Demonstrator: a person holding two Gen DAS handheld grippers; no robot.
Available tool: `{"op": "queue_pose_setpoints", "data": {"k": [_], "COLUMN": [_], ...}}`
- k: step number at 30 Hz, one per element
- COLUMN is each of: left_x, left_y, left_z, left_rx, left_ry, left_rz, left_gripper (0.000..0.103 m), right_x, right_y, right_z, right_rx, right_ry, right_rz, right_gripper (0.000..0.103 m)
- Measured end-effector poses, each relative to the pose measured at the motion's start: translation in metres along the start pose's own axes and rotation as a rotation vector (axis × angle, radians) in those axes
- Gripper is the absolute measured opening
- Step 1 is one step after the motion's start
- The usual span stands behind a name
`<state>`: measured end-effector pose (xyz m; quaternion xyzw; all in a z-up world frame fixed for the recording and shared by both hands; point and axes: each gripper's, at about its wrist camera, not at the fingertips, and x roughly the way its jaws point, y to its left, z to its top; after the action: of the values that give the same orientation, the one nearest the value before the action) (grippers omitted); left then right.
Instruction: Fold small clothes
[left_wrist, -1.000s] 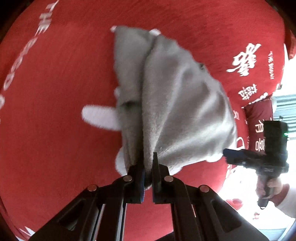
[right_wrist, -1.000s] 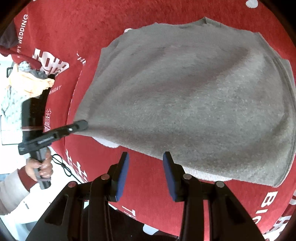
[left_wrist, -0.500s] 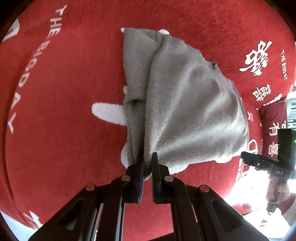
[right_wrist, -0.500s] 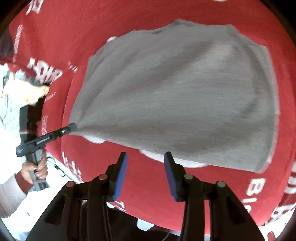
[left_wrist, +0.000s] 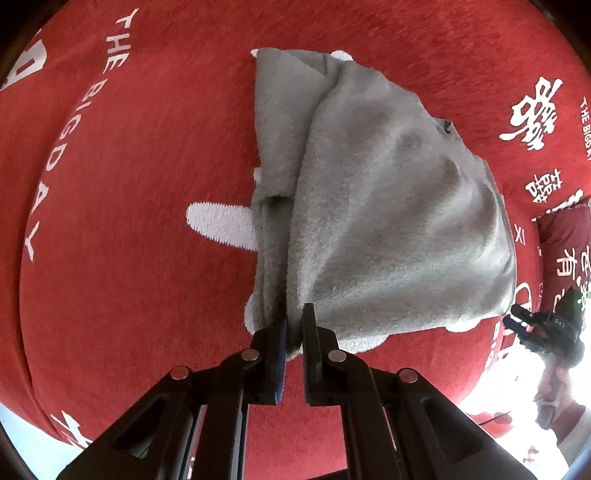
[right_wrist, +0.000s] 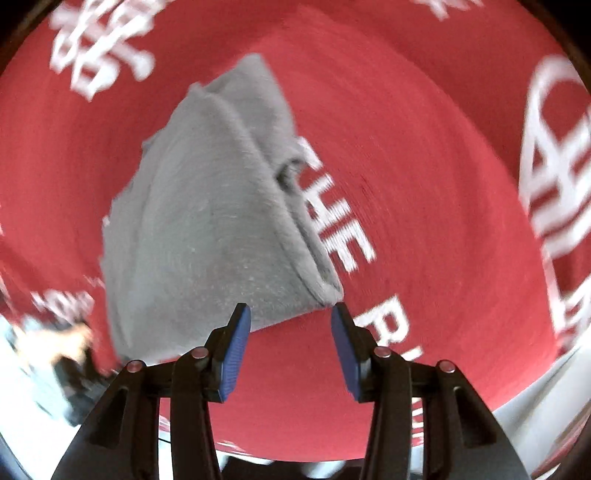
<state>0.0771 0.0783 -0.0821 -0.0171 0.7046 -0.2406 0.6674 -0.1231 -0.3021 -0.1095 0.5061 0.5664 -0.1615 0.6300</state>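
A small grey fleece garment (left_wrist: 373, 206) lies folded over on a red cloth (left_wrist: 129, 240). My left gripper (left_wrist: 294, 321) is shut on its near corner, holding the top layer slightly raised. In the right wrist view the same garment (right_wrist: 207, 236) lies just ahead. My right gripper (right_wrist: 291, 314) is open and empty, its blue pads either side of the garment's near right corner. The right gripper also shows small at the right edge of the left wrist view (left_wrist: 517, 323).
The red cloth (right_wrist: 424, 184) carries white lettering and Chinese characters. A dark red cushion (left_wrist: 565, 254) sits at the far right. The cloth's near edge drops to a white floor (left_wrist: 517, 398). The right wrist view is motion-blurred.
My right gripper has swung round to the garment's other corner, and its jaws have opened wider. My left gripper stays shut on the garment and has drawn back a little.
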Motion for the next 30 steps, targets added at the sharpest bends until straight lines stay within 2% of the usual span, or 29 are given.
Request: {"op": "queue_pose_setpoints", "data": {"k": [6,7,8,10,12,15,19,23,24,25,27,30], "left_x": [0.008,0.008,0.007,0.006,0.006,0.01,0.009,-0.008,-0.012,-0.016,-0.022,-0.026], "left_y": [0.001,0.0,-0.001,-0.004,-0.006,-0.008,-0.008,-0.005,-0.006,-0.005,-0.005,-0.007], "left_z": [0.001,0.001,0.001,-0.001,-0.003,-0.006,-0.008,-0.009,-0.009,-0.01,-0.011,-0.014], "left_rx": [-0.013,-0.017,-0.019,-0.009,0.002,0.02,0.001,-0.001,0.002,0.005,0.01,0.015], "left_ry": [0.011,0.008,0.005,-0.001,-0.006,-0.017,-0.028,-0.041,-0.045,-0.045,-0.048,-0.042], "left_rz": [0.019,0.023,0.027,0.039,0.052,0.079,0.081,0.066,0.067,0.079,0.109,0.116], "left_gripper": [0.006,0.006,0.006,0.006,0.006,0.006,0.006,0.006,0.01,0.019,0.026,0.026], "right_x": [0.022,0.022,0.019,0.009,-0.005,-0.009,0.012,0.013,0.012,0.011,0.01,0.004], "right_y": [-0.037,-0.04,-0.038,-0.03,-0.011,0.0,-0.007,-0.002,0.001,0.004,0.007,0.016], "right_z": [-0.002,-0.003,-0.001,0.006,0.012,0.021,0.026,0.026,0.025,0.025,0.023,0.022], "right_rx": [0.297,0.325,0.32,0.251,0.109,-0.009,-0.088,-0.11,-0.129,-0.154,-0.178,-0.207], "right_ry": [-0.076,-0.078,-0.073,-0.07,-0.065,-0.043,-0.003,-0.009,-0.003,0.004,0.016,0.025], "right_rz": [0.283,0.297,0.295,0.274,0.21,0.122,0.013,0.004,-0.016,-0.04,-0.073,-0.121], "right_gripper": [0.05,0.043,0.012,0.013,0.012,0.012,0.012,0.014,0.015,0.015,0.022,0.026]}}
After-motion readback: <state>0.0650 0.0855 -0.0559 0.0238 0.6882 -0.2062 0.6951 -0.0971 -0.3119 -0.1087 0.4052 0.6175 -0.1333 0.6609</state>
